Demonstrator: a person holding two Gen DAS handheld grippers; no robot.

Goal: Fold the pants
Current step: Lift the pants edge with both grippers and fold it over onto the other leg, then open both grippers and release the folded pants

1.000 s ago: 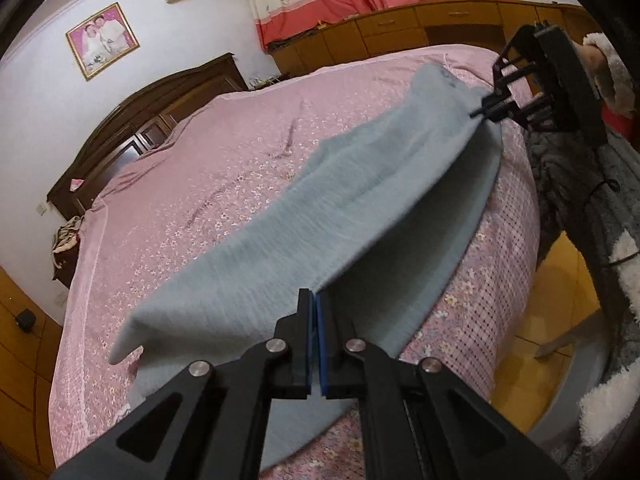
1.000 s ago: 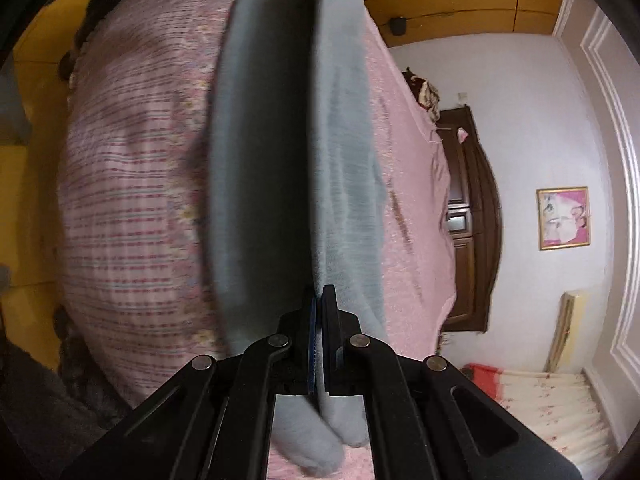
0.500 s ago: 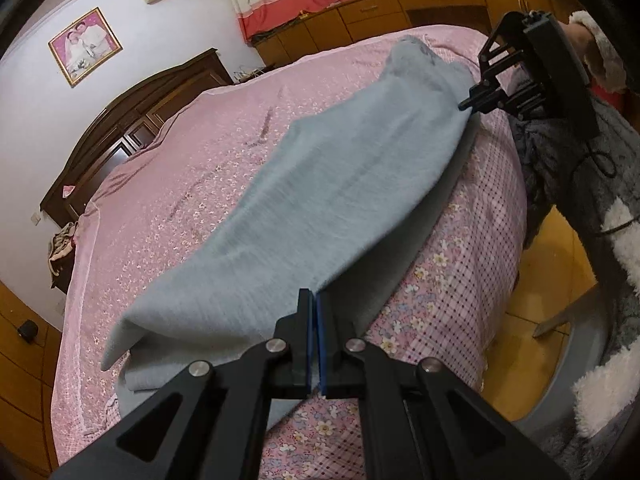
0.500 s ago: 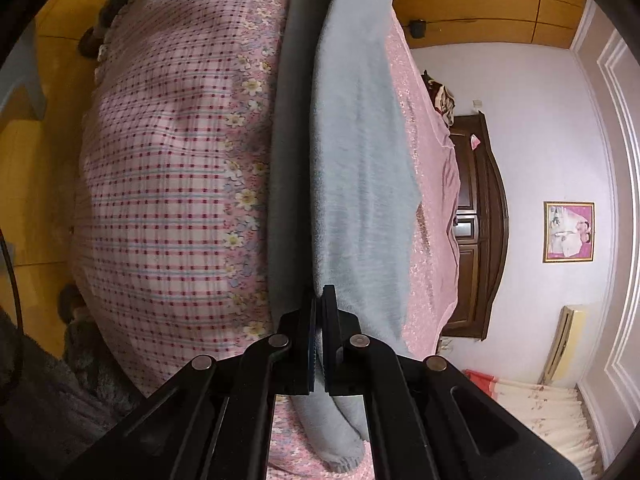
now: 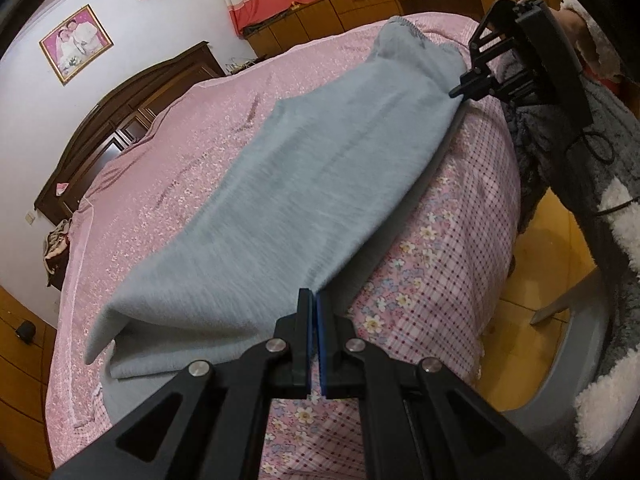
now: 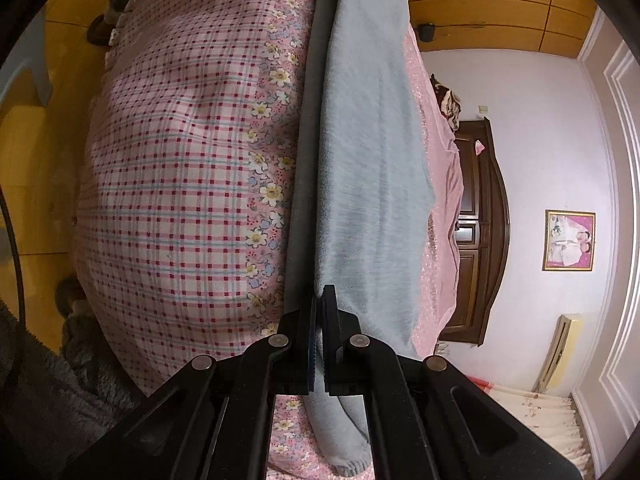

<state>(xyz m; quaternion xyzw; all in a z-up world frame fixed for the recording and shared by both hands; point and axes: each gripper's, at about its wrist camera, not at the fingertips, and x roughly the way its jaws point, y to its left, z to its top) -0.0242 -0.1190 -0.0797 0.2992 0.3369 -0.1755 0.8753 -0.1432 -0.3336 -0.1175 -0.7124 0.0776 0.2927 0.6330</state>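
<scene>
On the bed (image 5: 168, 184) lie the gray pants (image 5: 312, 184), stretched long near the front edge, over the pink bedspread (image 5: 448, 248). I hold one end with my left gripper (image 5: 313, 300). Its two fingers are pressed tight together, with a fold of the gray cloth pinched between them. My right gripper (image 5: 460, 90) holds the other end, far across the bed, and it is squeezed tight on the cloth too. From the right wrist camera I see my right gripper (image 6: 320, 296) closed on the edge of the pants (image 6: 368, 160), which run away from me in a long strip to the left gripper at the top. The top layer of the pants is lifted a bit, and a second gray layer lies flat under it on the bed. One loose gray end hangs down below my right gripper. A person's fuzzy gray sleeve (image 5: 568, 152) is beside the bed. A picture (image 5: 76, 42) hangs on the wall.
</scene>
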